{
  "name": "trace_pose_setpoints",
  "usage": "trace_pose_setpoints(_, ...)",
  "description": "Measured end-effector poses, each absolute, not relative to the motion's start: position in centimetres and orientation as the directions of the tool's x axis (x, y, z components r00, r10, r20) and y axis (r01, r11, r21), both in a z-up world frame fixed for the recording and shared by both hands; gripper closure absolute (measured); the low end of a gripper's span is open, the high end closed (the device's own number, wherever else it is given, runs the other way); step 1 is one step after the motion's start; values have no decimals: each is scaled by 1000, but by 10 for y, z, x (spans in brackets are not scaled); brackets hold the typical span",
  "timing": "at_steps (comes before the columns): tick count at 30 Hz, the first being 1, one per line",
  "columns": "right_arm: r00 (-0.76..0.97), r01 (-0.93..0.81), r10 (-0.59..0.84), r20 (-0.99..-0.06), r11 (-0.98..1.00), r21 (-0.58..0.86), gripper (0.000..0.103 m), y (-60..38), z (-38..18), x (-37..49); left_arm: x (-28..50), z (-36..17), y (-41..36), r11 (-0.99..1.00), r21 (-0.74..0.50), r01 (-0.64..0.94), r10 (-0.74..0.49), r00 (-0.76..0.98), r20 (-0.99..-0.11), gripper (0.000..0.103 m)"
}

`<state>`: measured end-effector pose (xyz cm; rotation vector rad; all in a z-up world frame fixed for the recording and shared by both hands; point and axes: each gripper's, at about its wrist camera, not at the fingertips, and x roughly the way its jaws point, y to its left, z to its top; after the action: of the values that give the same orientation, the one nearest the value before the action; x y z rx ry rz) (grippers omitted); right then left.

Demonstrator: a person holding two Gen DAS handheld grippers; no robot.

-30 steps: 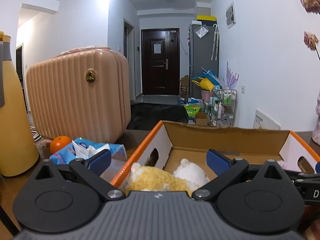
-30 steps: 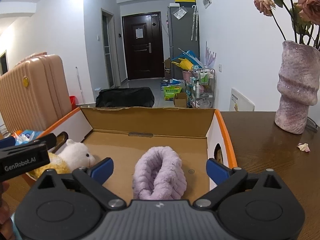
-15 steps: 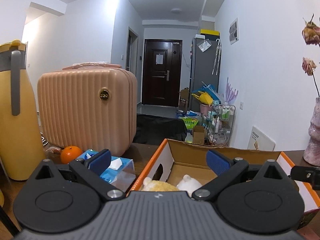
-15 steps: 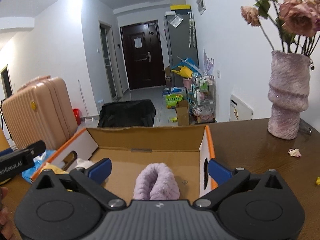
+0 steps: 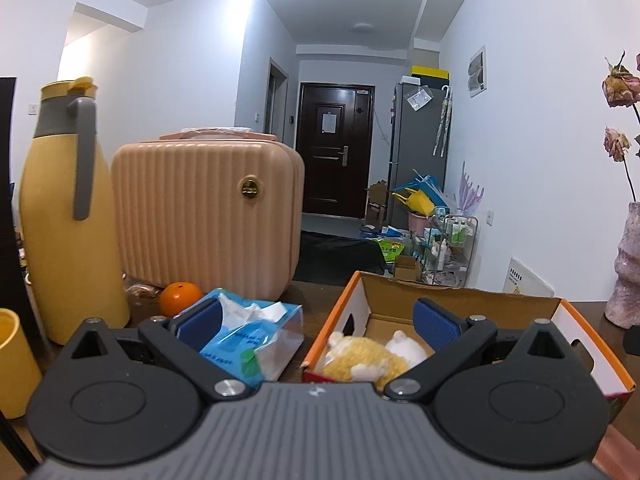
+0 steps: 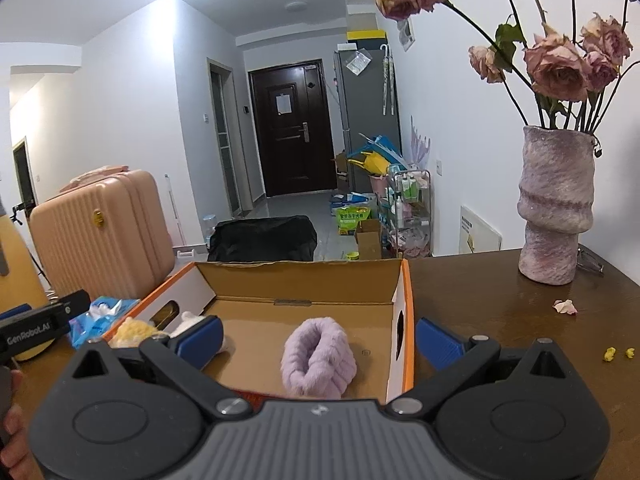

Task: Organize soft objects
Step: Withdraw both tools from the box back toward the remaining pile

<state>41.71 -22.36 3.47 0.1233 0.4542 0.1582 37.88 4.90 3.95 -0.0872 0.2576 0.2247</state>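
Wooden table (image 6: 480, 300), purple headband (image 6: 318, 358) boxed between wide, empty right claw (image 6: 318, 338) tips.

The cardboard box (image 6: 304, 280) is brown inside with orange edges and white side panels; it contains a lilac fluffy slipper (image 6: 318, 358) and a yellow-and-white plush toy (image 5: 370, 356). The tissue pack (image 5: 248, 340) is blue, the orange (image 5: 181, 298) orange, the ribbed suitcase (image 5: 208, 216) peach-pink, the thermos jug (image 5: 66, 216) yellow with grey trim. The bench (image 6: 500, 312) is dark brown; the vase (image 6: 554, 208) mottled mauve.
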Motion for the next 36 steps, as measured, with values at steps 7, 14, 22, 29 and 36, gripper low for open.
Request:
trace_pose_setpoints(7,891,-137,192,-411,977,160,0,-226,29,390,357,38,52,970,-59,-237,214,942,-260,0)
trace_pose_setpoints(14,896,-144,193,-400,978,151,0,-223,22,362,334,36,51,972,-40,-233,216,942,-258,0)
trace_pose_setpoints(22,906,-145,178,-384,983,114,0,-222,17,332,306,35,42,977,-22,-213,202,950,-237,0)
trace_pose_setpoints(29,913,-156,177,-366,984,85,0,-220,16,309,283,33,36,983,-9,-182,174,954,-245,0)
trace_pose_setpoints(36,913,-163,177,-369,984,68,0,-218,8,285,261,31,30,990,-10,-137,130,958,-255,0)
